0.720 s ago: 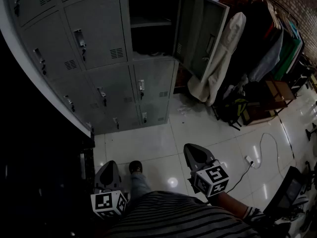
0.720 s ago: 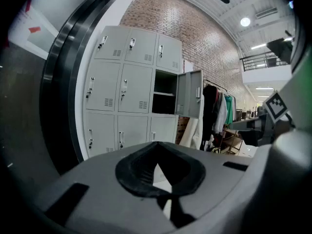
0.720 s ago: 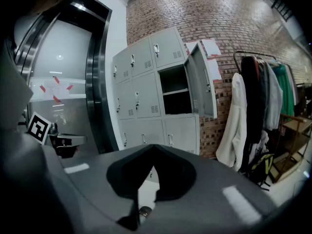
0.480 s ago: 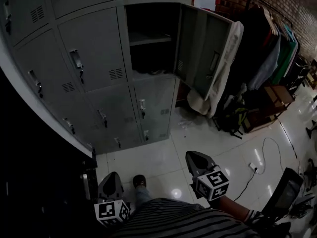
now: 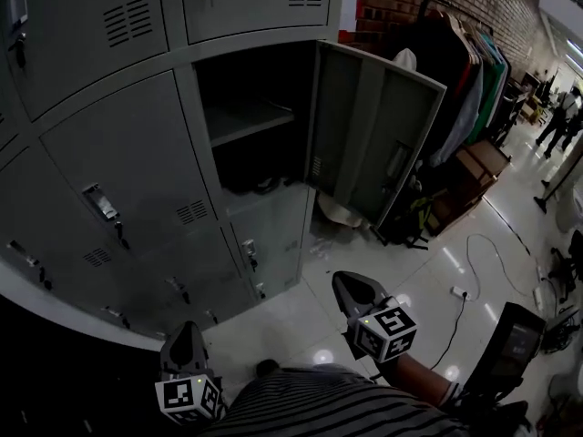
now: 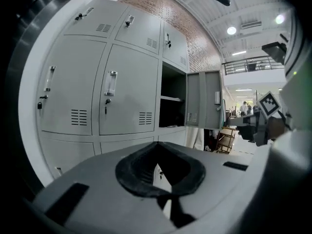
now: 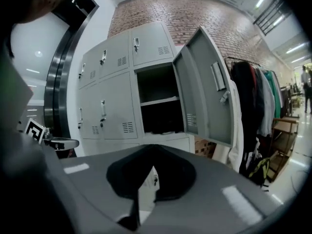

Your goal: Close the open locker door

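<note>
The grey locker bank fills the left of the head view. One locker compartment (image 5: 244, 126) stands open, and its door (image 5: 373, 148) is swung out to the right, with the latch on its inner face. The same door (image 7: 207, 89) shows in the right gripper view, and the door (image 6: 204, 99) shows smaller in the left gripper view. My left gripper (image 5: 187, 330) (image 6: 157, 144) is low by my body, shut and empty. My right gripper (image 5: 352, 280) (image 7: 151, 146) is also shut and empty. It is well short of the door and points toward the lockers.
A rack of hanging clothes (image 5: 465, 71) stands right of the open door against a brick wall. A bag (image 5: 414, 218) and a wooden piece (image 5: 478, 167) sit beneath it. A cable (image 5: 478, 248) trails over the white tile floor. A dark chair (image 5: 512, 346) is at my right.
The head view has tilted up and come closer to the lockers, so the open door looks larger. Both grippers keep their low places, shut. The door has not moved.
</note>
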Demonstrator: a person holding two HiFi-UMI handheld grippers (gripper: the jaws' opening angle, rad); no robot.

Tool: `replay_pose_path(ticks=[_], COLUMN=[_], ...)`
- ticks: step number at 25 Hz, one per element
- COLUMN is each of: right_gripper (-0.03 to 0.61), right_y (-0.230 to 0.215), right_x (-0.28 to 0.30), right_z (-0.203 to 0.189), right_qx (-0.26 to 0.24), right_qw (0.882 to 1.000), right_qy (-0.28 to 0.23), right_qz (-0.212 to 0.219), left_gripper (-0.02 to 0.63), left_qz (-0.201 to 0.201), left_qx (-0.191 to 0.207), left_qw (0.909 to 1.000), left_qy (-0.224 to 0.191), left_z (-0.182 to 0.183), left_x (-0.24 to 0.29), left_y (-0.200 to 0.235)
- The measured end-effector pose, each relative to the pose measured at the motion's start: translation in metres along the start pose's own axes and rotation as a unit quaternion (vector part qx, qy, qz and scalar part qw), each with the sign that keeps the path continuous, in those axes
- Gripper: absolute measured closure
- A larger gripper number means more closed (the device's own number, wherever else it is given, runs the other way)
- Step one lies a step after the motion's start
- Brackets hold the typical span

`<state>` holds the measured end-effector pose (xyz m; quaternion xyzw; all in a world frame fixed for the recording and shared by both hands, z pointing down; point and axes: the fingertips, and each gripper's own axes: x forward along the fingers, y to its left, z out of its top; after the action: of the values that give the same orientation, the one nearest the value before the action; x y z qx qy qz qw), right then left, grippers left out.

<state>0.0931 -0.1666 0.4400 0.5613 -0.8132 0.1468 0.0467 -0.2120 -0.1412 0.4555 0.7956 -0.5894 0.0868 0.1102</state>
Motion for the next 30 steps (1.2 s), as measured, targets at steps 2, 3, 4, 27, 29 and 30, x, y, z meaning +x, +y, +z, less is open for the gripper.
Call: replay_pose_path(ticks=[2, 3, 4, 27, 29, 30], right_gripper=[0.577, 0.577, 0.576, 0.482, 0.486, 0.485], right_y=[-0.022, -0.04, -0.06, -0.166, -0.153, -0.146], right_x=[0.006, 0.003, -0.003, 0.001, 0.0, 0.0], right_z=[0.015, 0.028, 0.043, 0.172, 0.17, 0.169], right_qx=[-0.002, -0.005, -0.01, -0.072, -0.072, -0.072], right_qw=[0.999, 0.998, 0.995, 0.979, 0.98, 0.98], right_qy=[-0.018, -0.032, -0.05, -0.182, -0.184, -0.185], right_qz=[-0.034, -0.058, -0.084, -0.053, -0.04, -0.033], left_gripper=[0.611, 0.611, 0.611, 0.611, 0.611, 0.611], left_qz=[-0.004, -0.007, -0.012, -0.022, -0.025, -0.027], left_qx=[-0.008, -0.011, -0.01, 0.012, 0.014, 0.015], left_qw=[1.0, 0.9999, 0.9998, 0.9995, 0.9994, 0.9993], left_qy=[0.001, 0.004, 0.009, 0.019, 0.019, 0.019], left_z=[0.003, 0.004, 0.007, 0.03, 0.031, 0.031], left_x=[0.02, 0.027, 0.033, 0.092, 0.093, 0.093], left_y=[0.011, 0.012, 0.011, -0.039, -0.041, -0.042])
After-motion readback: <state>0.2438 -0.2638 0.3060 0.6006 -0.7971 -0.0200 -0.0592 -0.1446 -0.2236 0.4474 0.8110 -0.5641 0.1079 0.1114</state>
